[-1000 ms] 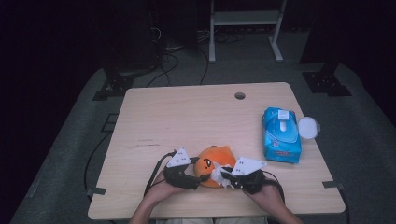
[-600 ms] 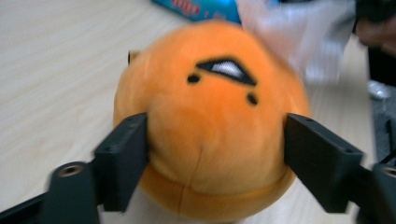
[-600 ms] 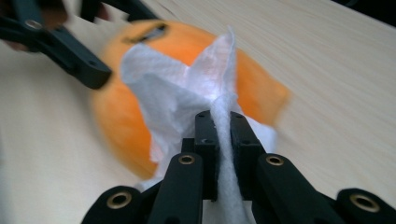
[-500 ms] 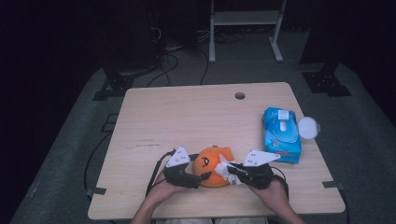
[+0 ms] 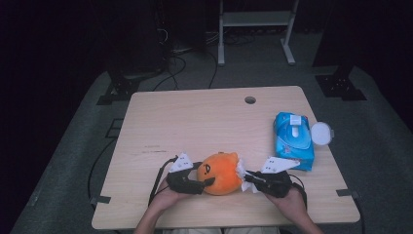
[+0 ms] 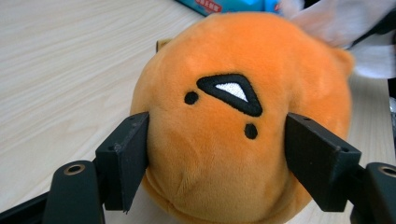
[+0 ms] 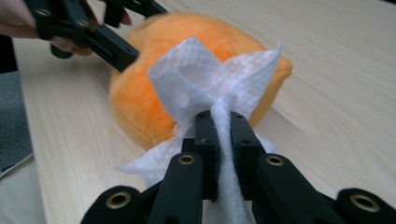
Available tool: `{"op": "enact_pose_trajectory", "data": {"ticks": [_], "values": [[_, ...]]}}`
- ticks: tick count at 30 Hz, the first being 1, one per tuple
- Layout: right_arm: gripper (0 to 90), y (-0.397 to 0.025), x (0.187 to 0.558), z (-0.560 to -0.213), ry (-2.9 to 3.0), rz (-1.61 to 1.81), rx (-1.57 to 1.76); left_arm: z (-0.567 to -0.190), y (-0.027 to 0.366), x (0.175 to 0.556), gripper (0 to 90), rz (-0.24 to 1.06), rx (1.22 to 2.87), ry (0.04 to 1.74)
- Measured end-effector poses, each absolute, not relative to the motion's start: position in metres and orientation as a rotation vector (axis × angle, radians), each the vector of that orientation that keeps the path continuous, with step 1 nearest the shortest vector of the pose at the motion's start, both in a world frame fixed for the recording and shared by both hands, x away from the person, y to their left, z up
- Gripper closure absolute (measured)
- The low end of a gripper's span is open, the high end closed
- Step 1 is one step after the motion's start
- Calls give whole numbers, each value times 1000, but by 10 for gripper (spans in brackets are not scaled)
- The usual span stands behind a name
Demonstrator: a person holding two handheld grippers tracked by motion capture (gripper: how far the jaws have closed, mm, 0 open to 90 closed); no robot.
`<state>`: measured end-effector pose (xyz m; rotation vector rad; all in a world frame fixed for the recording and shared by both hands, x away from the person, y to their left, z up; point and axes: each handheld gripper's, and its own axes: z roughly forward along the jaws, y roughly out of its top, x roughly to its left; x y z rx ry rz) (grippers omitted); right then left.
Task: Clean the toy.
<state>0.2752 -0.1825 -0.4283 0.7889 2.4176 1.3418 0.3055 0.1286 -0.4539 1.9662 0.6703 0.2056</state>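
Observation:
An orange round plush toy with a black embroidered face lies near the table's front edge. My left gripper is shut on the plush, one jaw pressed into each side of it. My right gripper is shut on a white wipe, and the wipe touches the plush's right side. In the right gripper view the wipe fans out against the plush, with the left gripper's jaws beyond it at the upper left.
A blue pack of wet wipes lies at the table's right, its round white lid flipped open beside it. A cable hole sits near the far edge. The wooden table stretches bare beyond the plush.
The right gripper has carried the wipe leftward and back against the plush's right side. The left gripper and plush have stayed almost still.

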Motion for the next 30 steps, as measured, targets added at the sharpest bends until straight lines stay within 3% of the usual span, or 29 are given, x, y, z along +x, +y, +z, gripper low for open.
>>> {"op": "enact_pose_trajectory", "data": {"ticks": [13, 16, 24, 30], "values": [[830, -182, 276, -425, 2406, 1413, 767, -454, 123, 305, 235, 205, 1940, 694], [830, -191, 285, -430, 2389, 1368, 848, -449, 121, 302, 199, 180, 1951, 602], [830, -168, 265, -417, 2374, 1367, 680, -450, 112, 302, 251, 234, 1935, 695], [834, -165, 276, -423, 2352, 1306, 722, -447, 114, 298, 191, 173, 1953, 611]]}}
